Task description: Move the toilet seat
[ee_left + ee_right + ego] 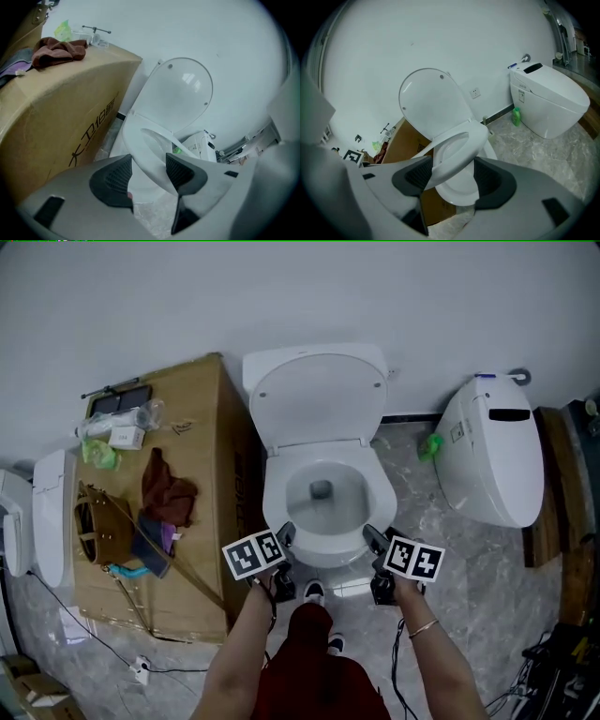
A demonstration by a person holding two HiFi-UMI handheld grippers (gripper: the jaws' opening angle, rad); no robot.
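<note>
At the far left stands a large brown cardboard box (202, 465) strewn with cloths and small items. Black print runs along its side, Chinese characters with the digits 18, not fully legible.

Just right of the box, the left gripper (284, 538) is clenched on the front left rim of the white oval plastic toilet seat (480, 137), which fills the gap between its pads. The seat is tilted up off the white ceramic bowl (322, 491), front edge raised, its hinge at the far end under the upright white lid (319, 395).

The right gripper (375, 540) grasps the front right rim in the same way. The seat's long axis runs straight away from the person toward the wall, and both grippers are about equally near, one at each front corner. The swing will likely go up and back about the hinge, toward the lid.

Each gripper's cube shows black-and-white square markers and no words. At the far right a second white toilet (497, 460) stands shut, with no readable brand.
</note>
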